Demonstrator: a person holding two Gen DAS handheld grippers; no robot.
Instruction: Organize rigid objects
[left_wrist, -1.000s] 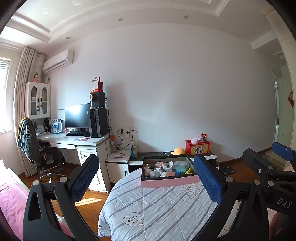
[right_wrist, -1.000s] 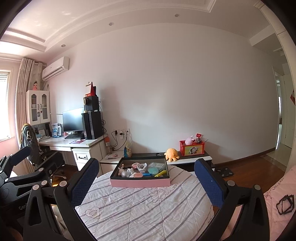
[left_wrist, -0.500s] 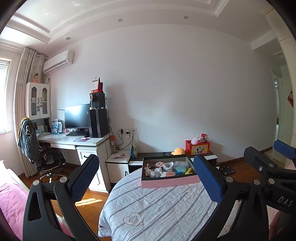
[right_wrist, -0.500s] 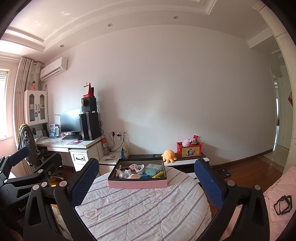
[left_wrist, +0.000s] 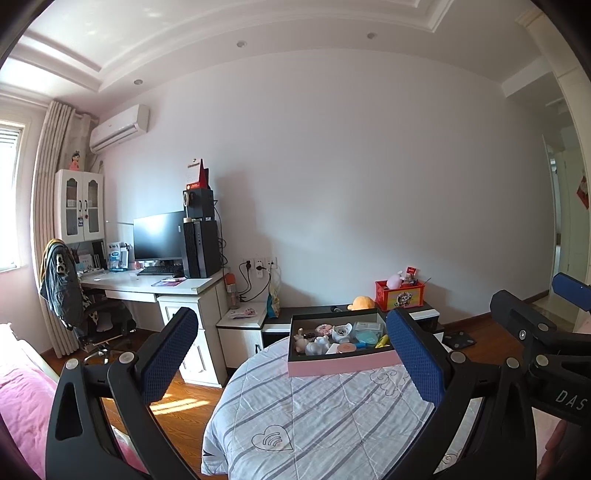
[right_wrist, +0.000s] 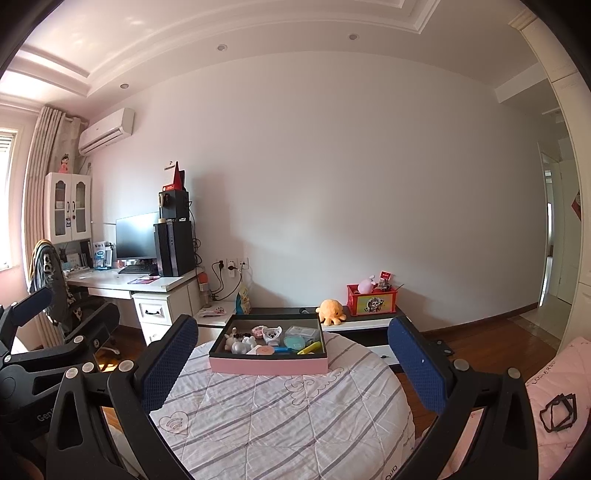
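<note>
Both grippers empty, jaws spread wide, nothing between the pads. Left gripper (left_wrist: 295, 354) and right gripper (right_wrist: 291, 354) hang level above the near edge of the round table (right_wrist: 280, 424), side by side, both aimed at the far edge.

Pink tray (right_wrist: 268, 363) sits at the table's far edge, roughly centred in the right wrist view. All the small rigid objects in sight on the table are inside it: white figurines (right_wrist: 240, 343) at its left end, a white cup-like piece (right_wrist: 272, 334) mid-back, a clear box (right_wrist: 303, 332) at back right, teal round disc (right_wrist: 295, 342) below that, yellow piece (right_wrist: 309, 348) at the right end, pink round disc (right_wrist: 265, 350) at the front wall. Too small to tell whether they are sorted or just piled.

Quilted cover (left_wrist: 325, 417) between grippers and tray carries no loose items.

Progress: ambiguous. Everything in the tray with both grippers free fits two stages: items collected and the job at its end, or a mixed tray waiting to be sorted out. The frames don't settle which, so no call on a next move.

Off-table: orange plush (right_wrist: 331, 311) and red box (right_wrist: 371, 301) on the low cabinet (right_wrist: 362, 325) behind; likely not in scope.
</note>
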